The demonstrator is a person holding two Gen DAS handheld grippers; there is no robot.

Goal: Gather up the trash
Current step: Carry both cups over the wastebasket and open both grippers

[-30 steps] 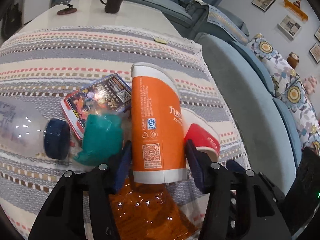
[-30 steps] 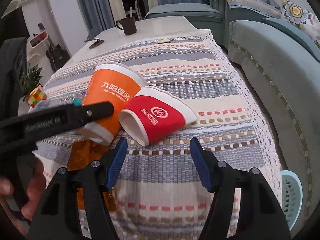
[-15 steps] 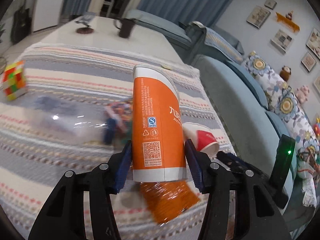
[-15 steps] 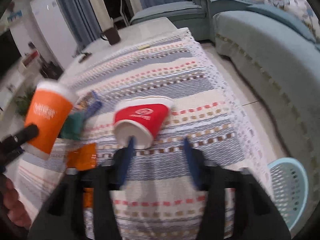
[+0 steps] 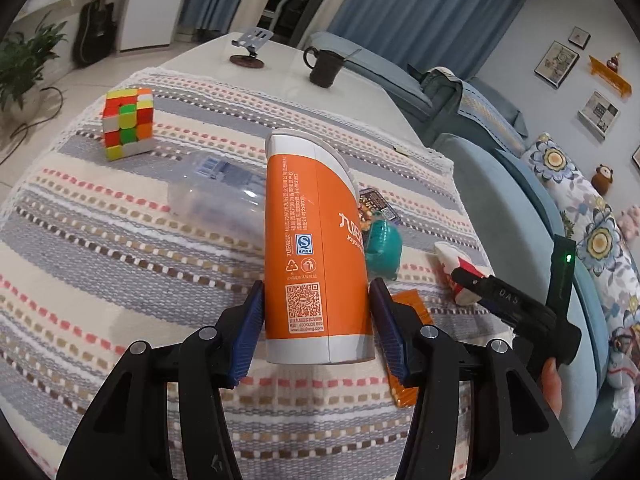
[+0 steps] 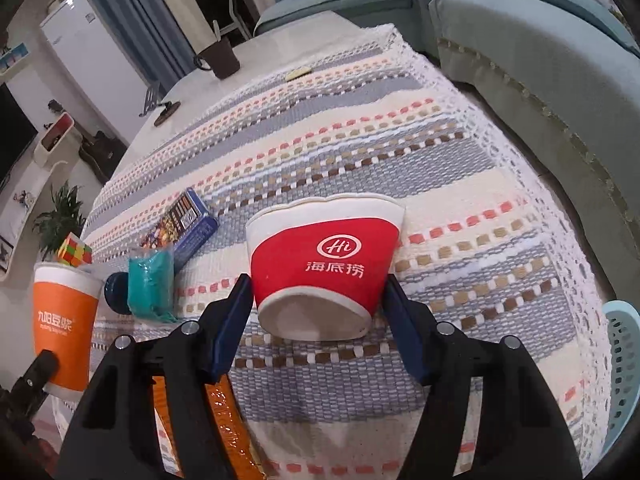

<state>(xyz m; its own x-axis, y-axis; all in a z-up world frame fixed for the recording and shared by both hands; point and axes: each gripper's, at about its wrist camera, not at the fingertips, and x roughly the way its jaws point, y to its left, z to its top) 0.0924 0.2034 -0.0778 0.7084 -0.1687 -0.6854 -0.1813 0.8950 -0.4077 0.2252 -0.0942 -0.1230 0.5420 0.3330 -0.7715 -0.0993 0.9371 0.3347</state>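
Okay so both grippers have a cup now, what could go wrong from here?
The orange cup sits in the left gripper pinched only near its base, so the tall body could tip out. The right gripper squeezes the red cup near its narrow end; it may slide off or crush. The blue basket sits low beside the table, so a drop could miss.
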